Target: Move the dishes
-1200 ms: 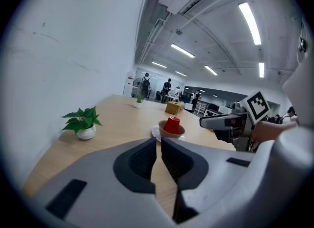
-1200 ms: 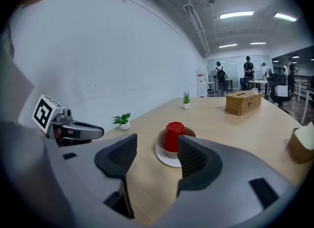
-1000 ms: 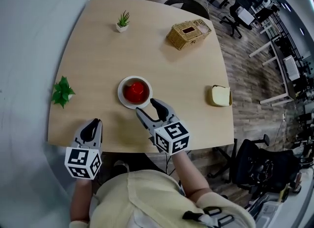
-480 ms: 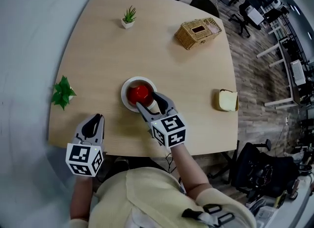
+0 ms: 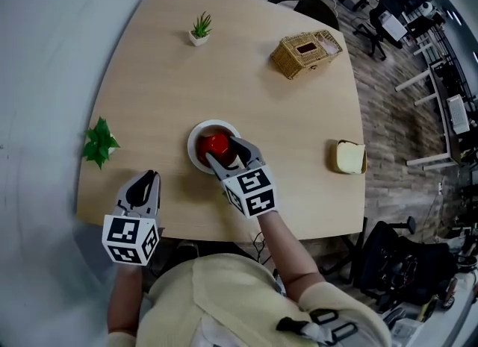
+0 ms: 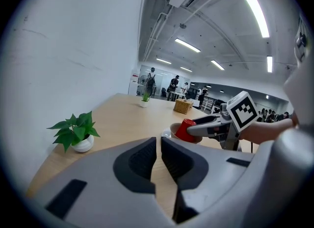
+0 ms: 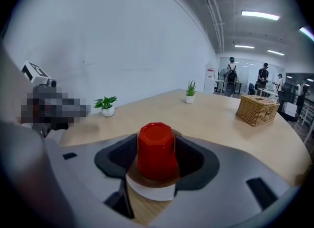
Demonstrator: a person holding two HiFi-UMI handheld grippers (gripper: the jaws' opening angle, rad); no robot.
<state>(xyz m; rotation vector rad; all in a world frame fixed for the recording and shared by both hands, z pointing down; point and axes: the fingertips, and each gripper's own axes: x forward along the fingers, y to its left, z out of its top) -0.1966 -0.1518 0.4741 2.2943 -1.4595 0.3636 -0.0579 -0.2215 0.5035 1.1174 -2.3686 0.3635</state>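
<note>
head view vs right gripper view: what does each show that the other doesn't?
Head view only: the marker cube on the right gripper, the person's arm and torso, the wooden floor, an office chair.
Right gripper view only: the jaws close up, apart on either side of the red cup, which stands upside down; ceiling lights; people far off.
Both: the cup in the white bowl, the wicker basket, the spiky potted plant, the leafy potted plant.

Tabletop [image 5: 164,92] pale wood, matt, smooth; cup [image 5: 215,144] glossy plastic; bowl [image 5: 196,153] ceramic-looking, gloss.; basket [image 5: 305,53] woven wicker, rough.
</note>
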